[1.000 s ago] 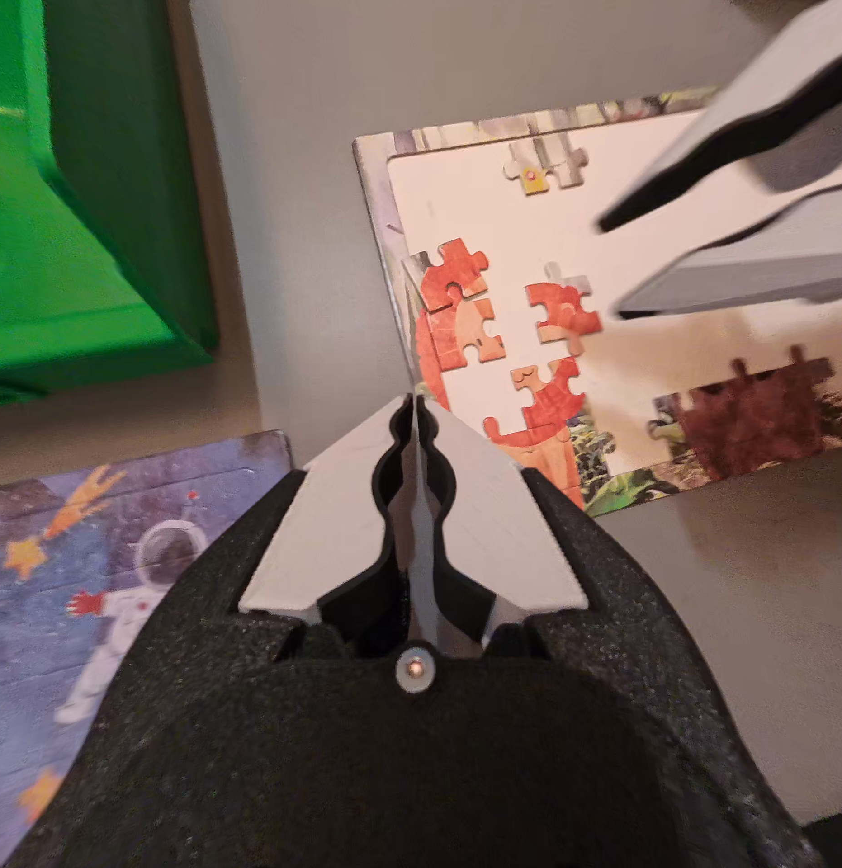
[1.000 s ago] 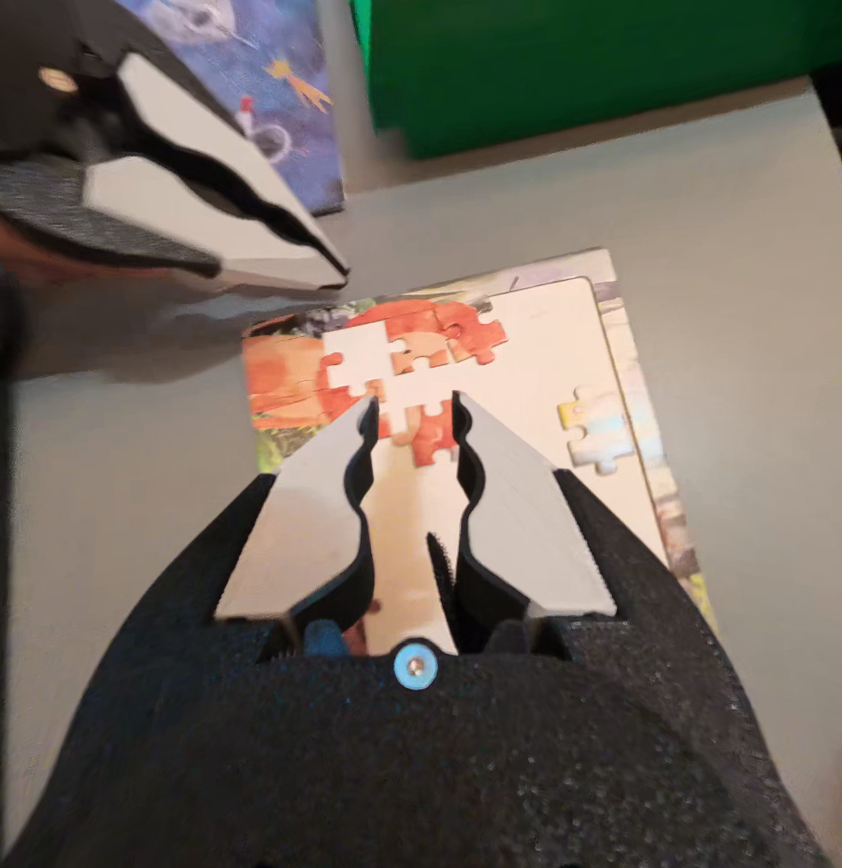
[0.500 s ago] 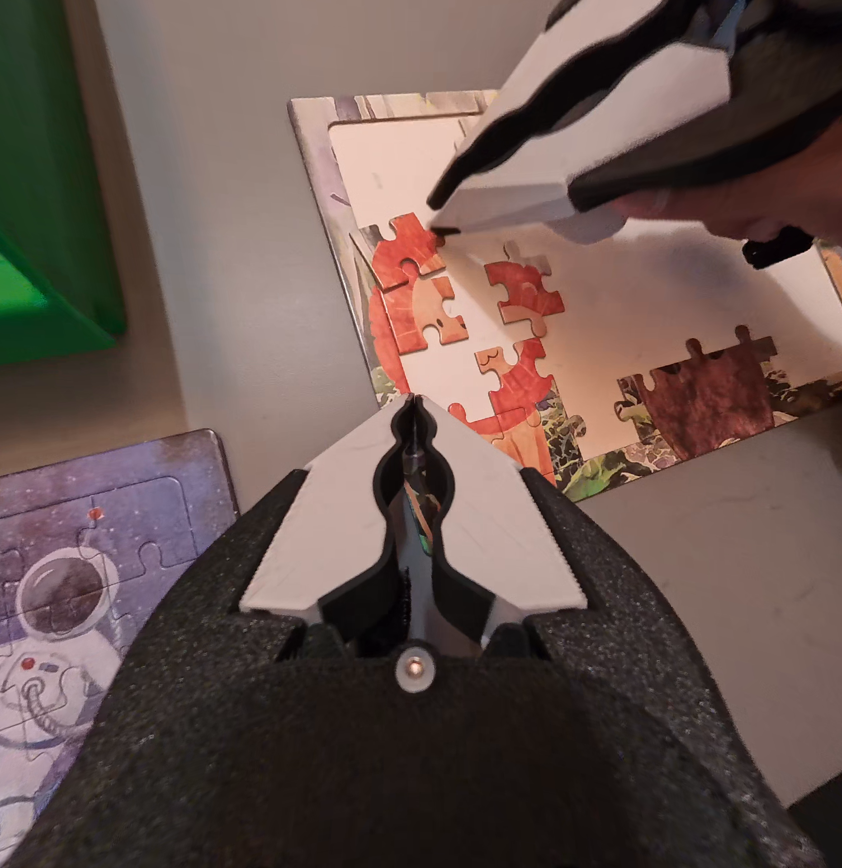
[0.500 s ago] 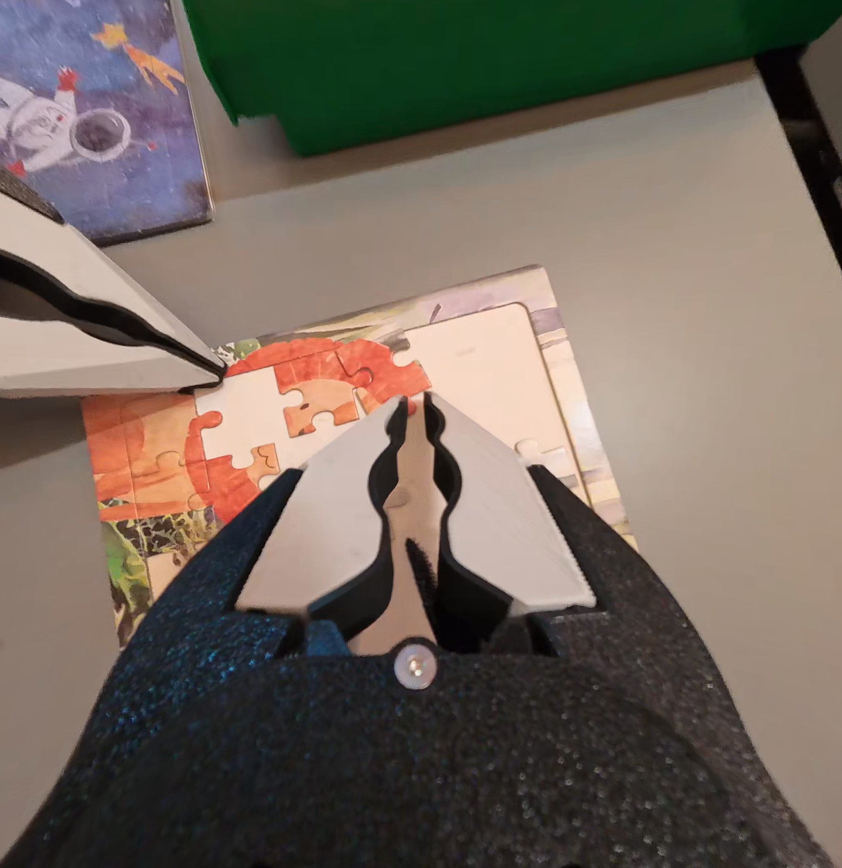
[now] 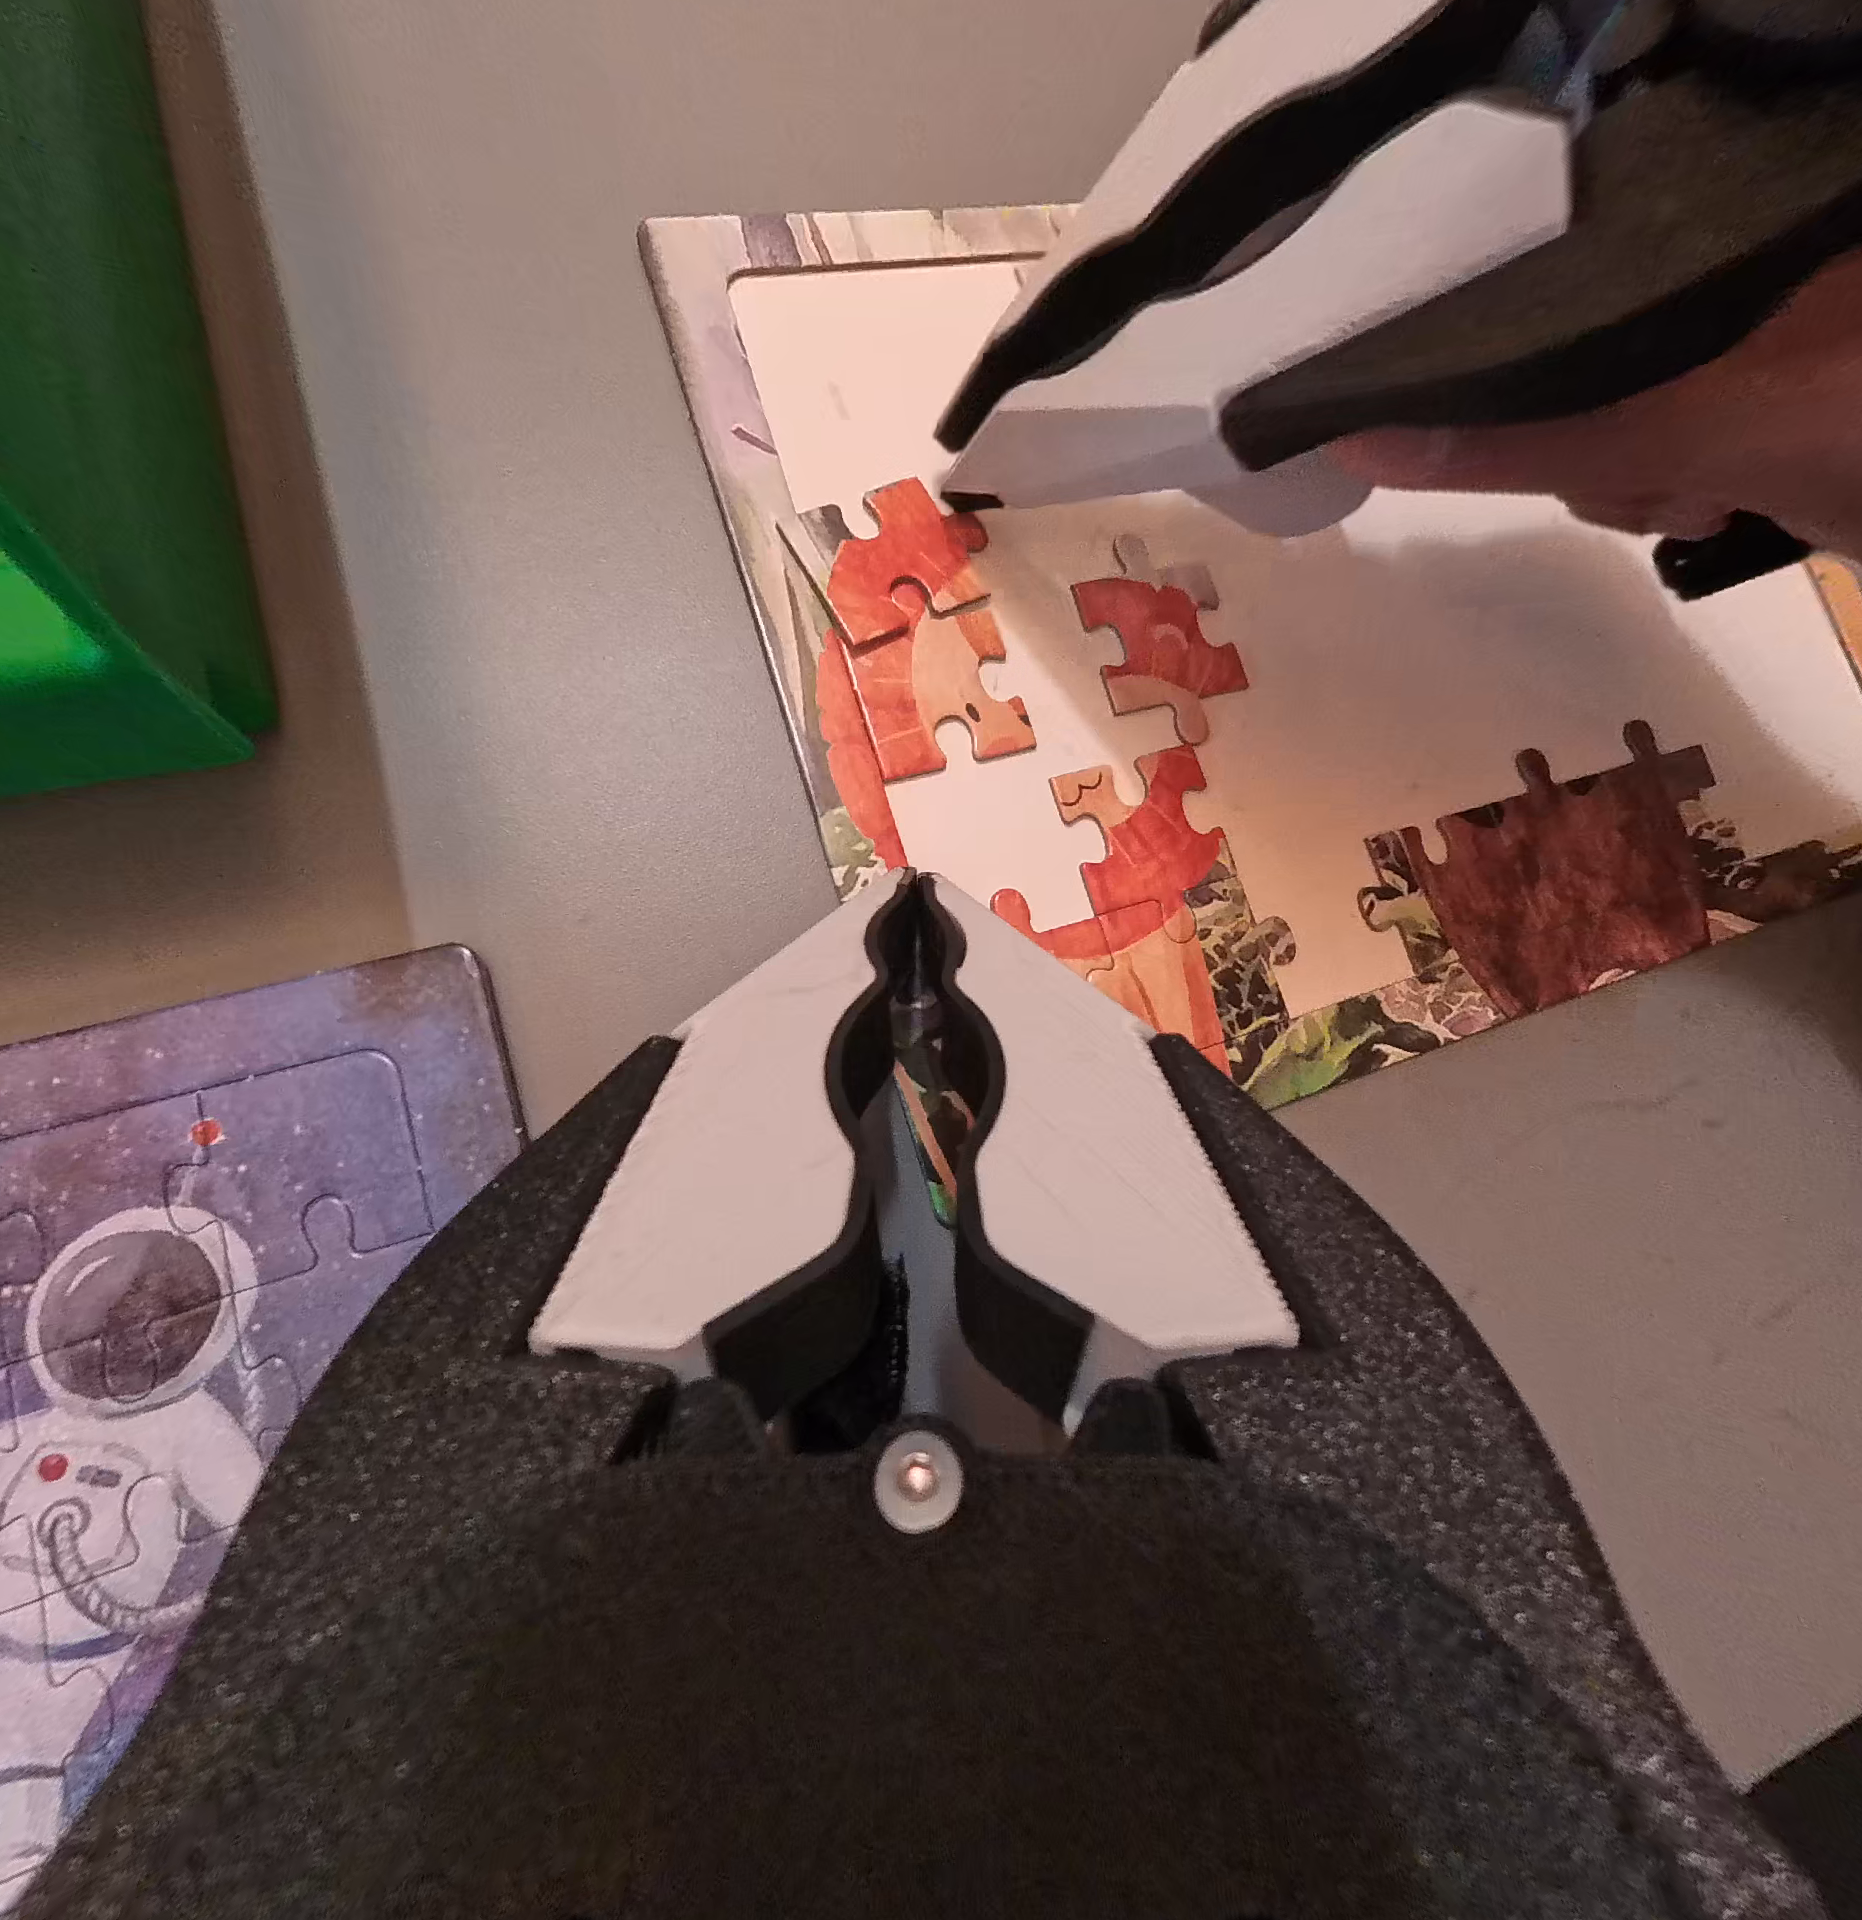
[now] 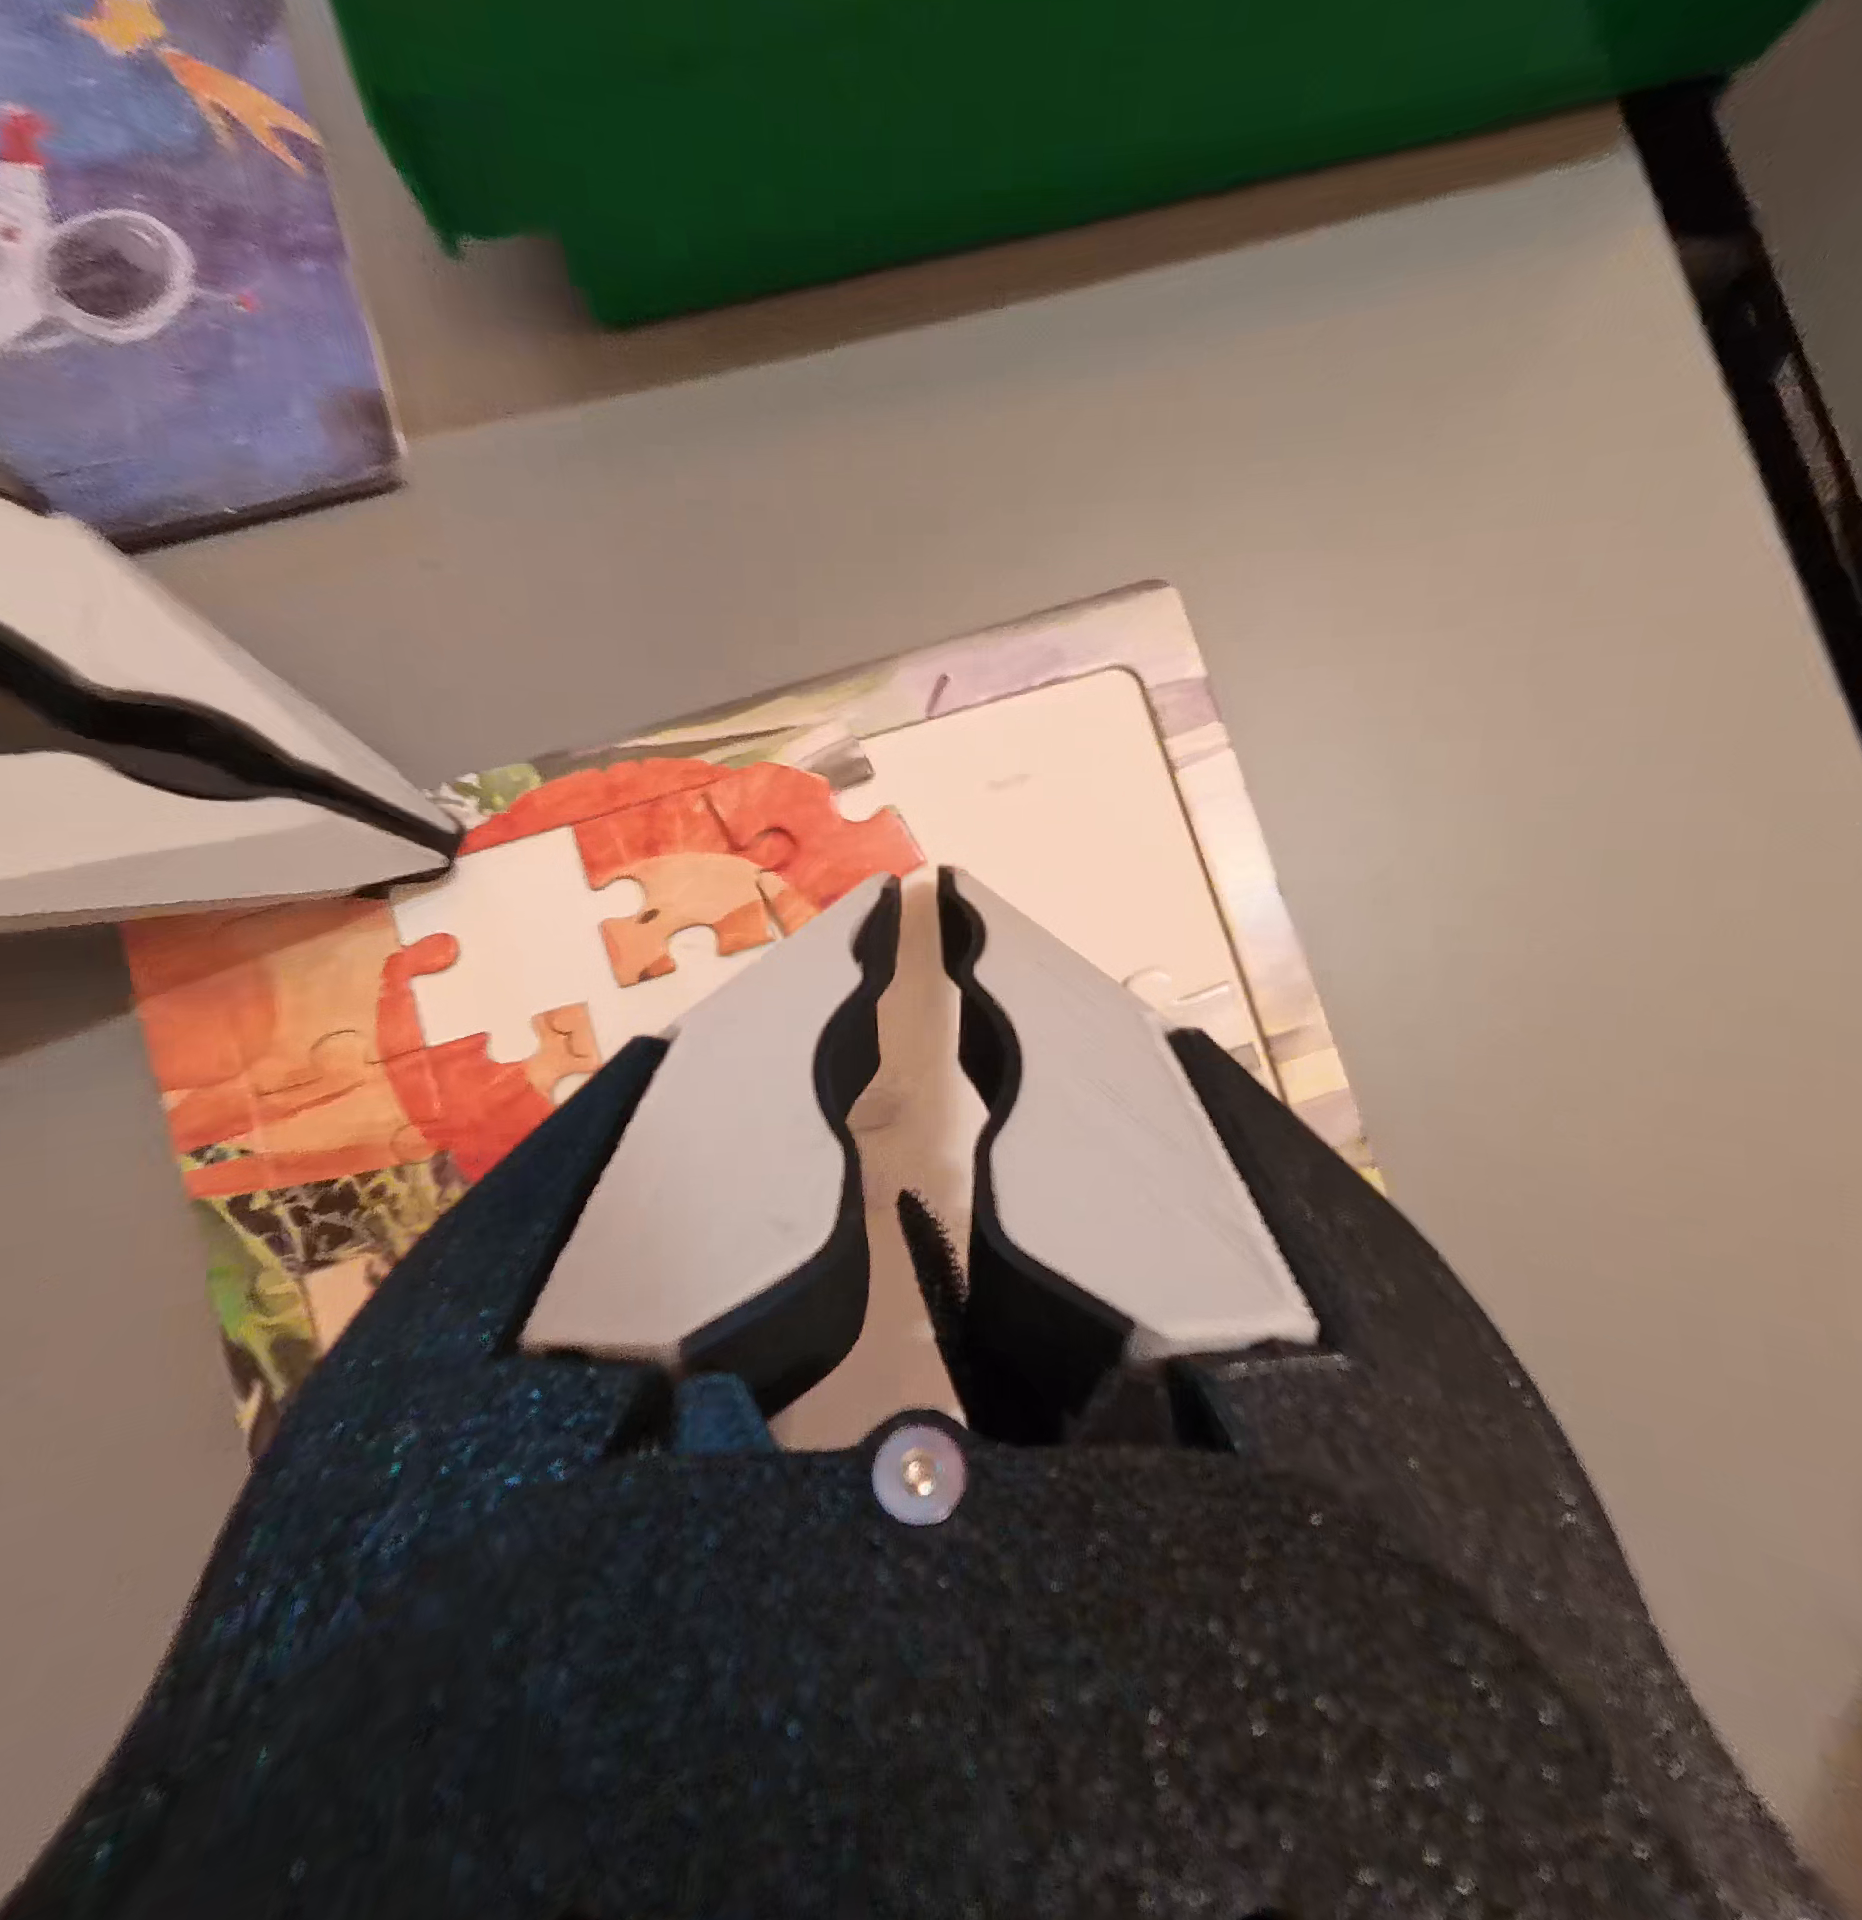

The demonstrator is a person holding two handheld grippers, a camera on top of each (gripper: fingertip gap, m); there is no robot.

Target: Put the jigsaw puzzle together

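The puzzle board [image 5: 865, 343] lies on the grey table, with orange lion pieces fitted at its left and brown pieces at its lower right. My left gripper [image 5: 916, 883] is shut on a puzzle piece [image 5: 927, 1117], seen edge-on between the pads, and hovers at the board's near left edge. My right gripper [image 6: 916, 881] is almost closed with nothing between the tips; in the left wrist view [image 5: 958, 468] its tips touch the top orange piece [image 5: 906, 561]. A loose orange piece [image 5: 1161, 649] lies in the board's middle. The board [image 6: 1010, 810] and the left gripper [image 6: 439, 847] also show in the right wrist view.
A finished astronaut puzzle [image 5: 179, 1195] lies to the left of the board; it also shows in the right wrist view [image 6: 158, 260]. A green bin [image 5: 75, 416] stands beyond it. The table's dark edge [image 6: 1737, 416] runs along the far side of the right wrist view. About 9 cm separates my left fingertips from my right.
My right gripper has closed from open and moved across the board to the top orange piece. My left gripper, still shut, has come closer to the board's edge.
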